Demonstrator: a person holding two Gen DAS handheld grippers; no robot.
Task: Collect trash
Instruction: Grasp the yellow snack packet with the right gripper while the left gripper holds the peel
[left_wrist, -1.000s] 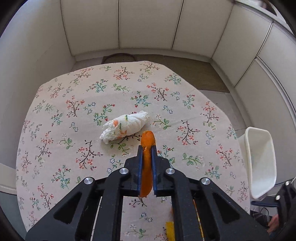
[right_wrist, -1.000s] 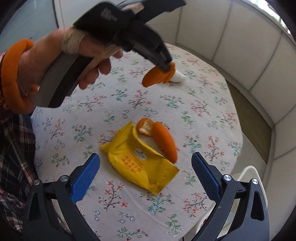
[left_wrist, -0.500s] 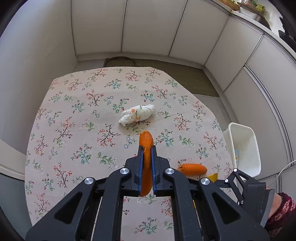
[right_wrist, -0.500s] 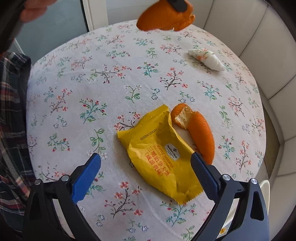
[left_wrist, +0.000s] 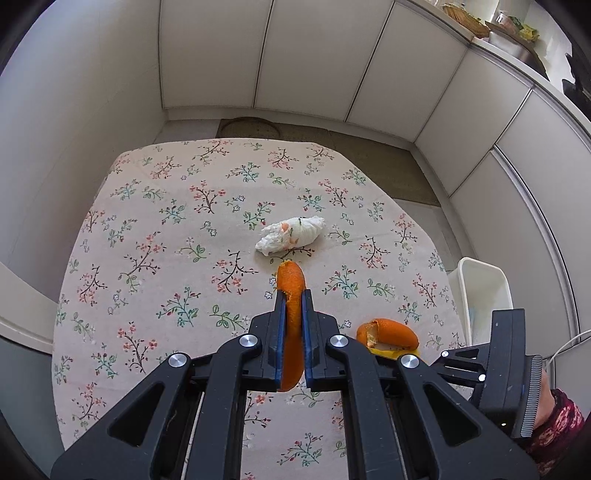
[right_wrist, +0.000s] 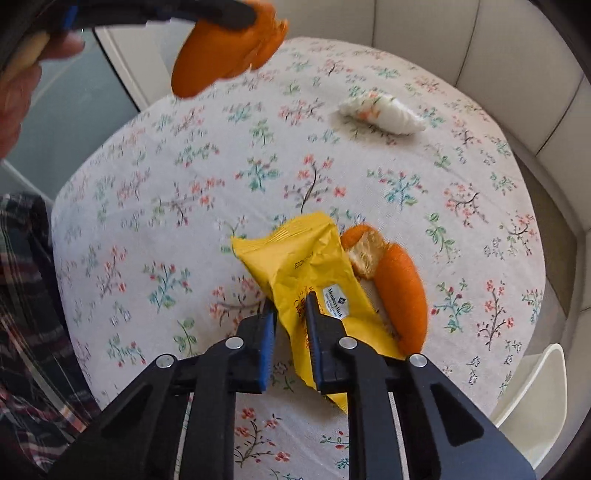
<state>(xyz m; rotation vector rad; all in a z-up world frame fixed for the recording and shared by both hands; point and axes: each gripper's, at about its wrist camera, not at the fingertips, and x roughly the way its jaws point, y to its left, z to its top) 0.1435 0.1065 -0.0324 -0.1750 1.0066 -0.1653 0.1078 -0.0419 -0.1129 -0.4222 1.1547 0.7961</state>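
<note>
My left gripper is shut on a piece of orange peel and holds it above the flowered table; that peel also shows at the top of the right wrist view. My right gripper is shut on a yellow snack wrapper lying on the tablecloth. A second orange peel lies against the wrapper's right side; it also shows in the left wrist view. A crumpled white tissue lies mid-table, far right in the right wrist view.
A white bin stands off the table's right edge, its rim also in the right wrist view. White cabinets surround the table. A round mat lies on the floor beyond the table.
My right gripper has dropped to the table and closed on the yellow wrapper. My left gripper has risen and drawn back with its peel.
</note>
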